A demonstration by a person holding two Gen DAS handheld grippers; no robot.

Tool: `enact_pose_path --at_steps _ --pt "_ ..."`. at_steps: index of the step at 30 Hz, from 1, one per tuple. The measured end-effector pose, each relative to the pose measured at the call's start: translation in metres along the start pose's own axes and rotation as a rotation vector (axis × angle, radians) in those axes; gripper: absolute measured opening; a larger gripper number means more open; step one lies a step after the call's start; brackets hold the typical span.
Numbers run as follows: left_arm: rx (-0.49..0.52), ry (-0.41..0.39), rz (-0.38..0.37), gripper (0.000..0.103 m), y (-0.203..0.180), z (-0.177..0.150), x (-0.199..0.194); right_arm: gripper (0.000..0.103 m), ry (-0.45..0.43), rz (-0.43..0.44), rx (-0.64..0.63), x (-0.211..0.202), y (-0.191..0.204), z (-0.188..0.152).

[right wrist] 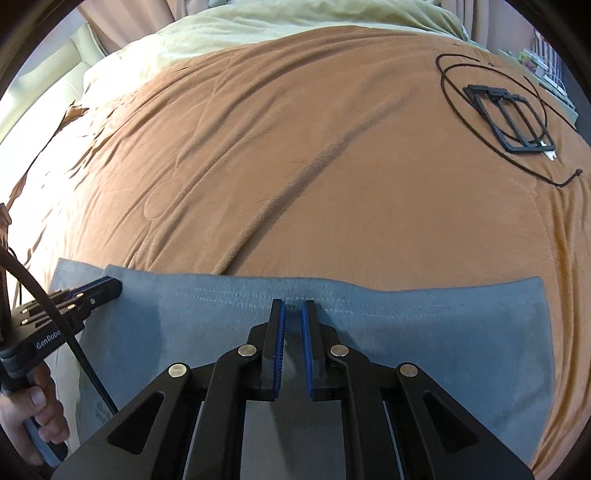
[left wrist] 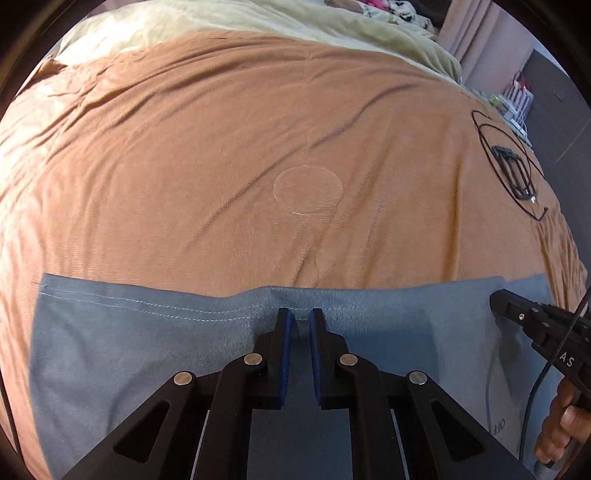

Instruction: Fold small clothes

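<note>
Rumpled tan bedspread point(left wrist: 258, 147), pale green blanket point(right wrist: 295, 26) behind, beige curtains point(left wrist: 480, 37).

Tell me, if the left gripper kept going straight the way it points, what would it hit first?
Most likely the stitched hem of the grey garment, right at the left gripper; the orange bedcover lies beyond.

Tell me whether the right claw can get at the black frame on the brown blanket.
Probably yes: bare brown blanket lies between the right claw and the black frame, though it's pinching the grey garment.
</note>
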State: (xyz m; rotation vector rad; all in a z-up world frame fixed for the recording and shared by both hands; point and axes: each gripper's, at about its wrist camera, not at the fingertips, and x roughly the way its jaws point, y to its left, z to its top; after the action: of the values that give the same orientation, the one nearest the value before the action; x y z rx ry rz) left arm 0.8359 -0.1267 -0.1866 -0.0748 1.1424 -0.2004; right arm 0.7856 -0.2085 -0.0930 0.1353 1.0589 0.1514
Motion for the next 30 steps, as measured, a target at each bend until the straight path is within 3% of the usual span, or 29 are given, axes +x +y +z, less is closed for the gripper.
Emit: enact_pose_path --at_steps 8,12,15,18,20,27,29,30 --pt "-0.002 -0.032 0.012 0.012 -0.002 -0.004 -0.004 0.004 -0.024 -0.056 -0.071 0.009 0.017 -0.003" --pt "0.005 -0.045 -0.017 0.013 -0.002 -0.008 -0.024 0.007 -0.043 0.018 -0.069 -0.013 0.019 -0.009" --pt "-0.032 -0.032 -0.013 0.016 0.007 -0.015 -0.033 0.010 -0.021 0.010 -0.101 -0.022 0.022 -0.021" --pt "-0.034 -0.019 0.003 0.040 0.014 -0.028 -0.041 0.028 0.000 -0.002 -0.136 -0.027 0.026 -0.034" --pt "-0.013 -0.012 0.022 0.057 0.015 -0.041 -0.046 0.046 0.009 0.005 -0.146 -0.031 0.026 -0.045" --pt "0.081 0.041 0.093 0.068 0.013 -0.088 -0.054 0.051 0.052 -0.016 -0.167 -0.045 0.030 -0.073" --pt "0.103 0.046 0.112 0.078 0.015 -0.101 -0.057 0.068 0.056 -0.044 -0.169 -0.054 0.030 -0.083" --pt "0.109 0.049 0.122 0.081 0.017 -0.106 -0.059 0.071 0.057 -0.052 -0.171 -0.058 0.030 -0.085"
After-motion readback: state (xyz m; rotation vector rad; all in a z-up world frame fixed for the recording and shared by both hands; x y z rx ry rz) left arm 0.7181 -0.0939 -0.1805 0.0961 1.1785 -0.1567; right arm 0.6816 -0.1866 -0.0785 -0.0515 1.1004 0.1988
